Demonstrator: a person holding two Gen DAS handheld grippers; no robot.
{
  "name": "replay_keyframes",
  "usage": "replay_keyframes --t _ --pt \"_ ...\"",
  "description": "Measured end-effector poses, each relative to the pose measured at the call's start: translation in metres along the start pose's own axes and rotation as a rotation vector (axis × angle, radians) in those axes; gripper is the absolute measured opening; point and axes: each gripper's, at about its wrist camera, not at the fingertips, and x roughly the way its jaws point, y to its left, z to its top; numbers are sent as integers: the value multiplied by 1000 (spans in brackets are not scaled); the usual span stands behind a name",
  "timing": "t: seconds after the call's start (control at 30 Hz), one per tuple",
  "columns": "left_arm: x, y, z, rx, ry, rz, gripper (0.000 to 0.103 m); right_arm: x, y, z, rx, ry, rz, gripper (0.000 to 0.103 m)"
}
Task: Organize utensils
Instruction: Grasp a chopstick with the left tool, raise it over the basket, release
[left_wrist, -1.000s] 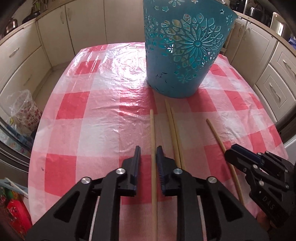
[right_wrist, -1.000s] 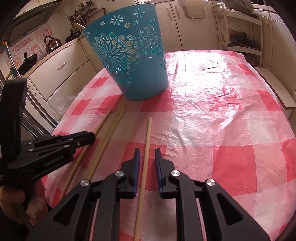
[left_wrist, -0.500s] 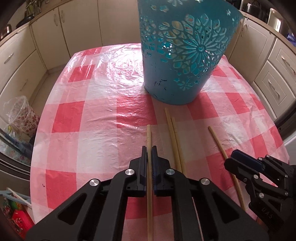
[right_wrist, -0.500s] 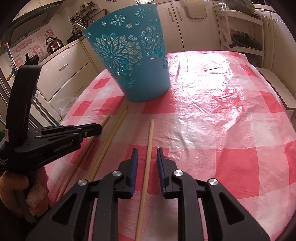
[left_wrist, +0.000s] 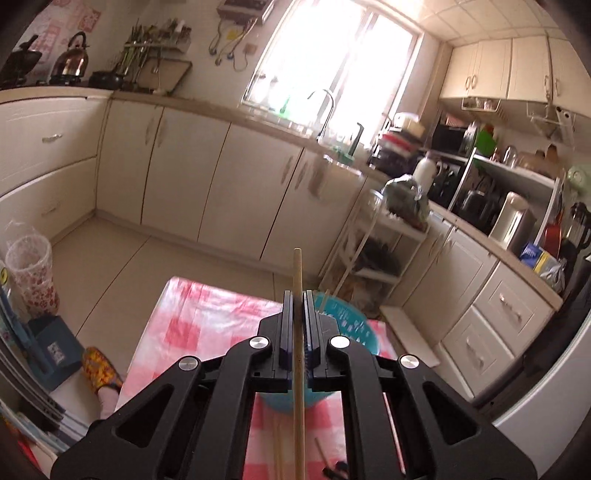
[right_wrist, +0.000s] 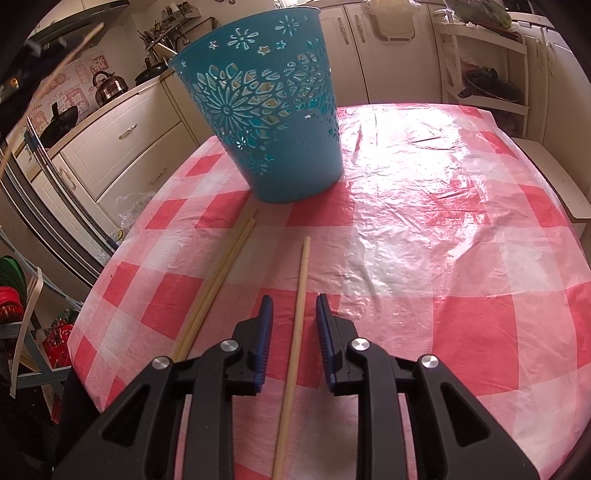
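My left gripper (left_wrist: 297, 295) is shut on a wooden chopstick (left_wrist: 297, 387) and holds it high over the table, tip pointing forward. Below it, the teal cut-out basket (left_wrist: 351, 326) is mostly hidden by the fingers. In the right wrist view the basket (right_wrist: 266, 110) stands upright on the red-and-white checked tablecloth (right_wrist: 443, 229). My right gripper (right_wrist: 294, 308) sits low over the cloth, jaws opening. A single chopstick (right_wrist: 301, 280) lies between its pads, untouched. A pair of chopsticks (right_wrist: 221, 273) lies to its left. The lifted chopstick (right_wrist: 48, 74) shows blurred at the upper left.
The table's left edge (right_wrist: 107, 273) drops to a floor with bags and a shelf. Cream cabinets (left_wrist: 229, 184) and a counter line the walls. A white rack (right_wrist: 484, 74) stands beyond the table's far right corner.
My left gripper closed on the chopstick and lifted it well up, tilting toward the kitchen wall. My right gripper stayed in place and its jaws widened around the chopstick on the cloth.
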Motion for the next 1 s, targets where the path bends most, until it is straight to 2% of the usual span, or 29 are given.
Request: replay_keyframes --t 0.13,0.27,0.4,0.67,0.8,1.0 --pt "15 -26 27 -12 -105 -22 5 0 -1 0 5 -1 7 25" --pt "42 -46 46 -38 -189 4 5 0 -3 0 11 -2 19 27" --pt "69 -57 46 -53 -240 46 5 0 -7 0 28 -2 44 28" --pt "102 -62 20 -59 -277 125 5 -1 -15 2 69 1 98 31" --pt "106 -61 6 -24 -292 168 5 -1 -15 1 71 1 105 32" --pt "111 -65 -14 59 -259 188 5 -1 -14 2 64 2 106 34"
